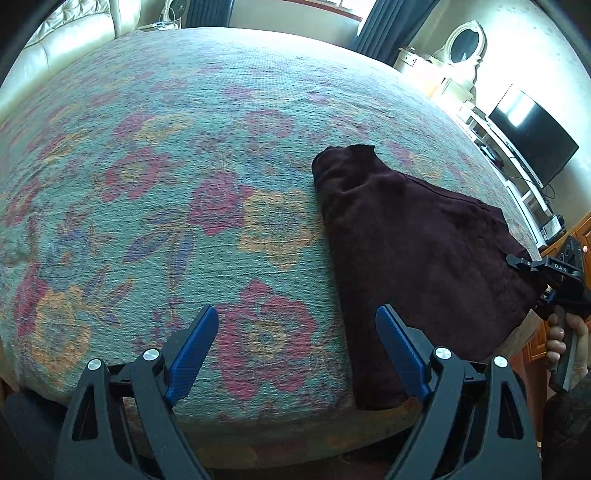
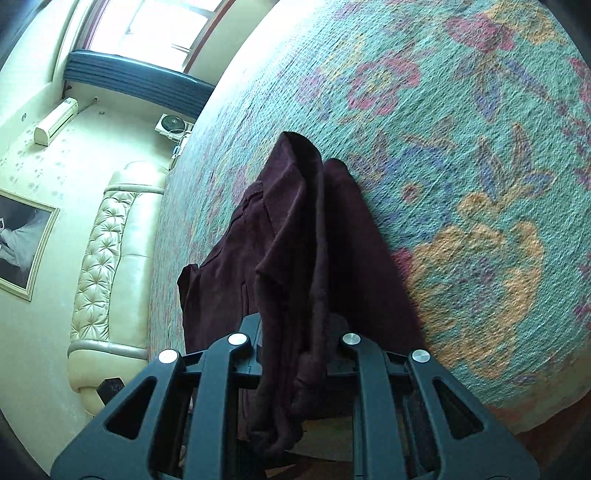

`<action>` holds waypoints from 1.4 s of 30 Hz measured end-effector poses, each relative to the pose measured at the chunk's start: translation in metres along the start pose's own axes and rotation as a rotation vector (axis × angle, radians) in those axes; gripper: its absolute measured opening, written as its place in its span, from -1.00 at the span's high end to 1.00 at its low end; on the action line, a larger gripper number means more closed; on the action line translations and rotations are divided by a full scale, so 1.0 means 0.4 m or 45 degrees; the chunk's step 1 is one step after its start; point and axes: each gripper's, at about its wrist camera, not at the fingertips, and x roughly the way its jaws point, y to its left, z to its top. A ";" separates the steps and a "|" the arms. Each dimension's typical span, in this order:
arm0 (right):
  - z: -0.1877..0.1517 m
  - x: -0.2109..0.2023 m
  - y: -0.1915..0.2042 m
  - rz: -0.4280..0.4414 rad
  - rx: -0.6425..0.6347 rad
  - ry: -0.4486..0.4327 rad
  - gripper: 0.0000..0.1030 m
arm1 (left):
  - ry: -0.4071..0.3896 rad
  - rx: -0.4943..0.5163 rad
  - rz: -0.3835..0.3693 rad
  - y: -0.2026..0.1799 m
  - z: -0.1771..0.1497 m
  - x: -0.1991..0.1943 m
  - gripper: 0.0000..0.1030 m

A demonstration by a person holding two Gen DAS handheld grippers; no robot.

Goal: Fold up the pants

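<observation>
Dark maroon pants (image 1: 417, 254) lie on the floral bedspread (image 1: 207, 192), on the right side near the bed's front edge. My left gripper (image 1: 297, 336) is open and empty, just left of the pants' near end, above the bedspread. My right gripper (image 1: 546, 273) shows at the pants' right edge in the left wrist view. In the right wrist view it is shut on the pants (image 2: 291, 258); the bunched cloth runs up between the jaws and hides the fingertips.
A cream tufted headboard (image 2: 107, 258) borders the far side of the bed. A TV (image 1: 532, 136) on a white stand and a cream dresser with an oval mirror (image 1: 463, 40) stand beyond the bed's right side. Dark curtains (image 1: 388, 26) hang at the window.
</observation>
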 end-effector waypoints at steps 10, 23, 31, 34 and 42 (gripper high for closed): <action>0.015 -0.023 -0.030 0.024 0.035 -0.008 0.68 | 0.010 -0.016 0.001 0.004 -0.001 0.010 -0.67; 0.055 -0.136 -0.131 -0.071 0.126 -0.101 0.41 | 0.039 -0.046 -0.051 0.006 -0.001 0.018 -0.67; 0.055 -0.206 -0.146 0.027 0.099 -0.112 -0.46 | 0.148 -0.200 -0.316 0.022 -0.013 0.055 -0.67; 0.023 -0.152 -0.148 0.019 0.071 0.014 -0.46 | 0.156 -0.175 -0.377 0.000 -0.015 0.061 -0.67; -0.015 -0.092 -0.143 0.091 0.024 0.081 -0.46 | 0.195 -0.202 -0.570 -0.053 -0.009 0.115 -0.67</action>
